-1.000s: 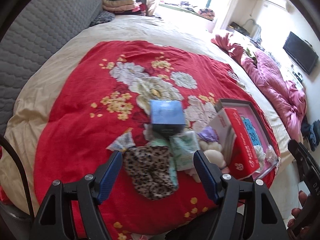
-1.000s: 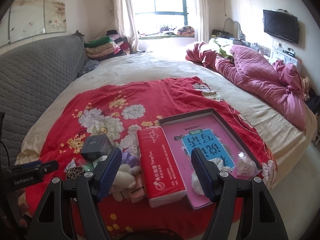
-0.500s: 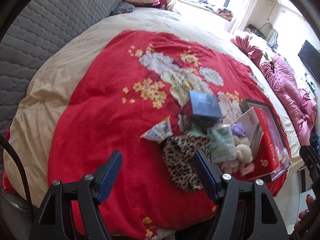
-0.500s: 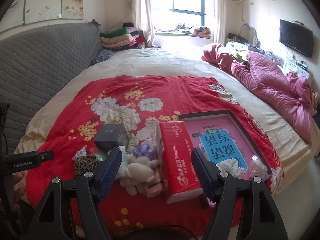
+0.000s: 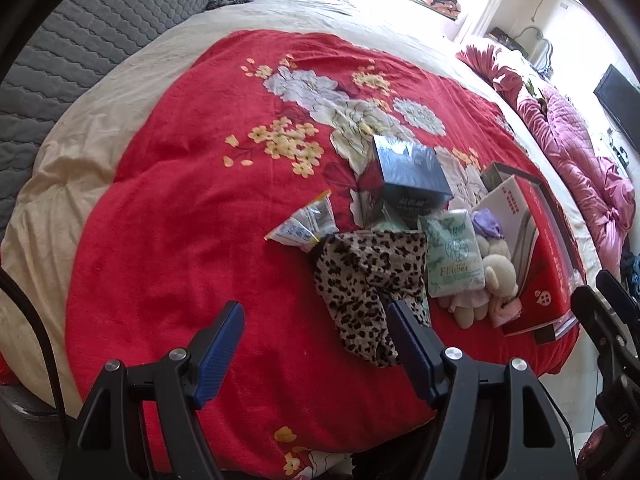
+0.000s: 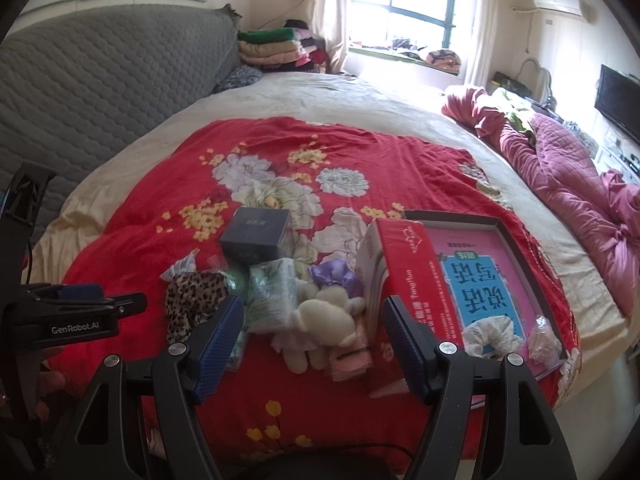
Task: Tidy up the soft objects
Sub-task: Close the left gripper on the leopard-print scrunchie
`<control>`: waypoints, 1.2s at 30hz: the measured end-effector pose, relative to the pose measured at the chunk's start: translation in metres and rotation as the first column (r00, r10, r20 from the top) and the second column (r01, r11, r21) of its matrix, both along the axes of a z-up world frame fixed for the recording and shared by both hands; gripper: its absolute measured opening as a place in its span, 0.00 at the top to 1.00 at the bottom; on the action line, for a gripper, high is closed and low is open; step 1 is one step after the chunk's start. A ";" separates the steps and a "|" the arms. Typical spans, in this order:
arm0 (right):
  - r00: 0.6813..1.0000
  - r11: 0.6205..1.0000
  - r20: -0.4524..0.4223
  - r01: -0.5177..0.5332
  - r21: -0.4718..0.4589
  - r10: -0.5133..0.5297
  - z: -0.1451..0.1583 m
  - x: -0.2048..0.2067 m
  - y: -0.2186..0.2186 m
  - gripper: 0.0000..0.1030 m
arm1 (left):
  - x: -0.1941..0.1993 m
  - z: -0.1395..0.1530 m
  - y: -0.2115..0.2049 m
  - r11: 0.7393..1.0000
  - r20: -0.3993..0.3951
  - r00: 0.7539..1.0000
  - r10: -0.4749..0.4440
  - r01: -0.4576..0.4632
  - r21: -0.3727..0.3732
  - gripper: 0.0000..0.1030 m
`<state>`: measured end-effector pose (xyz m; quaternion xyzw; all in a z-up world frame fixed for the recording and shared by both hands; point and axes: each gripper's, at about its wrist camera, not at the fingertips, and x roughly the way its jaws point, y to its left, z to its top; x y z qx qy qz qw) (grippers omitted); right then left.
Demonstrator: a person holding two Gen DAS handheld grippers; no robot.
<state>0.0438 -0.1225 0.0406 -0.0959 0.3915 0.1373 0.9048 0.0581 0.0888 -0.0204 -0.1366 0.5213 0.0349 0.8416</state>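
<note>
Right wrist view: right gripper [image 6: 312, 340] was open and empty, framing the plush toy [image 6: 324, 320], likely next pick. Left gripper [image 5: 316, 344] also open, beside leopard cloth [image 5: 368, 276].

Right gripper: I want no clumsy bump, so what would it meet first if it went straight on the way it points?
Probably the cream plush toy, which lies between the open fingers of the right gripper in its own view; depth is unclear.
</note>
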 end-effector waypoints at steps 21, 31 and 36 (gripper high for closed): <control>0.996 0.977 -0.083 -0.001 -0.215 -0.017 -0.072 0.038 0.010 0.29 | 0.011 -0.037 -0.008 0.999 -0.027 1.000 -0.004 0.003 -0.044 0.29; 0.994 0.953 -0.110 -0.037 -0.300 0.004 -0.097 0.057 0.021 0.29 | 0.018 -0.048 -0.002 0.998 -0.045 0.999 0.014 -0.016 -0.061 0.29; 0.993 0.946 -0.114 -0.054 -0.321 0.018 -0.105 0.063 0.026 0.29 | 0.020 -0.050 0.001 0.997 -0.042 0.999 0.024 -0.027 -0.067 0.29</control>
